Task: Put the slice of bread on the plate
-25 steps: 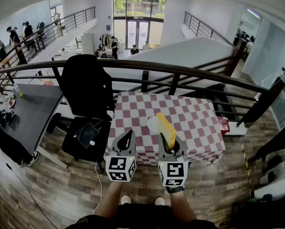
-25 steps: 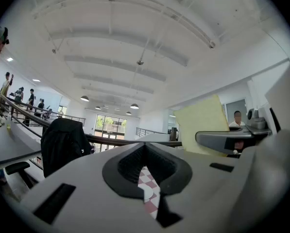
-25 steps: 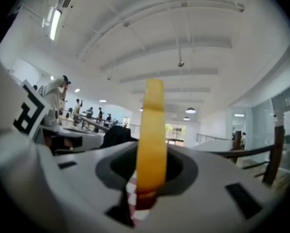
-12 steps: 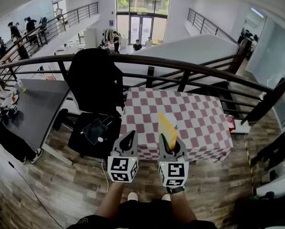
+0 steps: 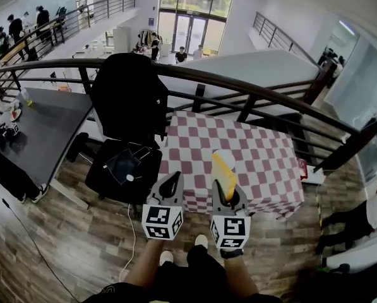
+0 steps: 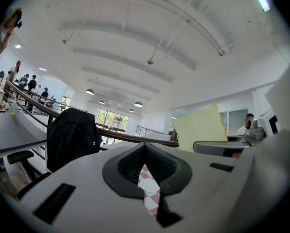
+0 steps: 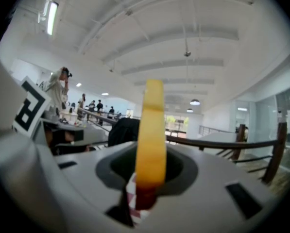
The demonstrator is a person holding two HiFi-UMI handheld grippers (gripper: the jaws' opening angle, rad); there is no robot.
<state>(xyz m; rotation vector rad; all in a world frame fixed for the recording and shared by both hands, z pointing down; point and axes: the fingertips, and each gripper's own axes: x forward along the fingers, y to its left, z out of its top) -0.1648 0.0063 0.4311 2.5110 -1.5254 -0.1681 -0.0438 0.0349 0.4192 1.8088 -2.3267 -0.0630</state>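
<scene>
A yellow slice of bread (image 5: 224,172) stands on edge in my right gripper (image 5: 226,194), whose jaws are shut on its lower end. In the right gripper view the bread slice (image 7: 152,130) rises straight up between the pads of that gripper (image 7: 147,178). My left gripper (image 5: 171,183) is level beside it, shut and holding nothing. Both hover at the near edge of the red-and-white checked table (image 5: 257,163). Through the slit of the left gripper (image 6: 145,169) a white plate (image 6: 149,185) shows on the cloth. In the head view the bread mostly hides the plate.
A black office chair (image 5: 128,106) draped with a dark jacket stands left of the table, with a tablet on its seat (image 5: 122,166). A dark railing (image 5: 239,87) runs behind the table. A grey desk (image 5: 30,137) is at the far left. People stand in the distance.
Both grippers moved forward and slightly down toward the table, bread still held. The plate, seen left of the bread a second ago, is now mostly behind it.
</scene>
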